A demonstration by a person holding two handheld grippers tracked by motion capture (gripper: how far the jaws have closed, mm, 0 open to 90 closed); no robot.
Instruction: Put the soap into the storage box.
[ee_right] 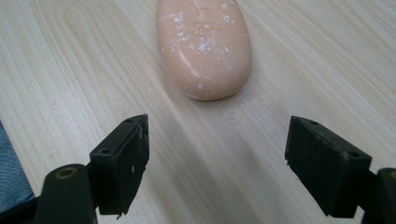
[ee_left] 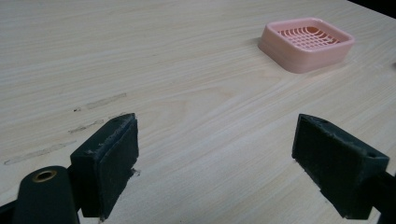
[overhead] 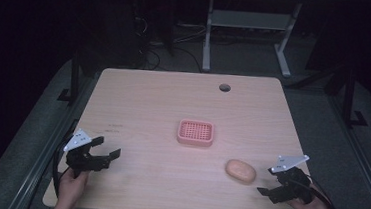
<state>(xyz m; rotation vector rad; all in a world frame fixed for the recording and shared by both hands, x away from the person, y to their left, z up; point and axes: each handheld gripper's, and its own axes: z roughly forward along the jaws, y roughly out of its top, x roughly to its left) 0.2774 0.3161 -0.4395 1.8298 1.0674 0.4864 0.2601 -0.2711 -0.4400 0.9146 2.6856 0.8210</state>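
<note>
A peach oval bar of soap lies flat on the wooden table, toward the front right. In the right gripper view the soap sits just ahead of my right gripper, whose jaws stand open with bare wood between them. A pink slotted soap dish rests near the table's middle. My right gripper sits to the right of the soap, apart from it. At the front left, my left gripper is open and holds nothing. The soap dish shows far ahead of my left gripper.
A round cable hole is cut near the table's far edge. Behind the table stand a white desk frame and tangled cables on a dark floor. Faint scuff marks streak the wood near the left gripper.
</note>
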